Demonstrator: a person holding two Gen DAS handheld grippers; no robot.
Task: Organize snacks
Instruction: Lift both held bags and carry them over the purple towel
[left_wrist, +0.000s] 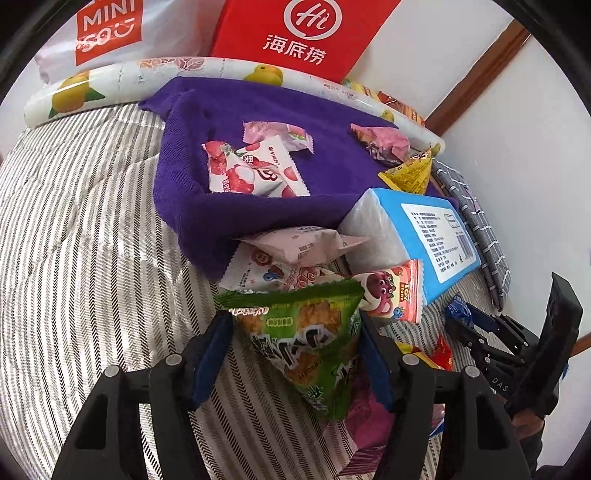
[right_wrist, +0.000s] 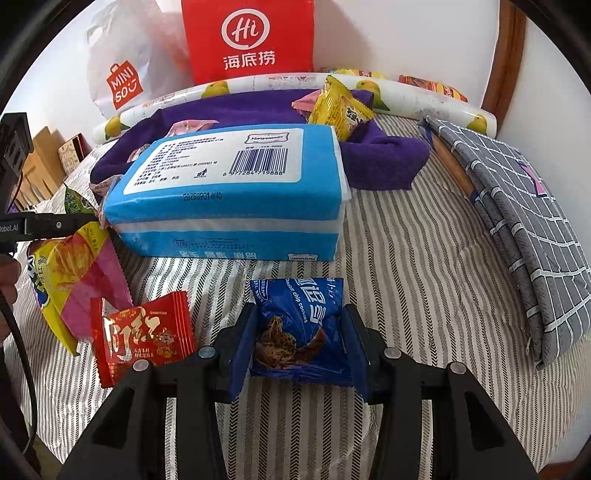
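In the left wrist view my left gripper (left_wrist: 295, 321) is shut on a green snack packet (left_wrist: 306, 332), its pads touching the packet's wide end on both sides. The packet lies tilted over a pile of pink and white packets (left_wrist: 295, 254) and a strawberry-bear packet (left_wrist: 391, 295). My right gripper (right_wrist: 299, 310) is shut on a blue chocolate chip cookie packet (right_wrist: 295, 332), which bows between the pads just above the striped bed cover (right_wrist: 406, 277). A purple towel (left_wrist: 258, 122) behind holds a lychee packet (left_wrist: 251, 173), pink packets (left_wrist: 380, 142) and a yellow packet (left_wrist: 410, 173).
A blue tissue pack (right_wrist: 229, 192) lies in the middle. Left of the right gripper are a red packet (right_wrist: 144, 336) and a yellow-pink bag (right_wrist: 74, 280). A folded grey checked cloth (right_wrist: 517, 221) lies right. A lemon-print roll (left_wrist: 147, 74), red bag (right_wrist: 249, 40) and white shopping bag (right_wrist: 122, 85) line the wall.
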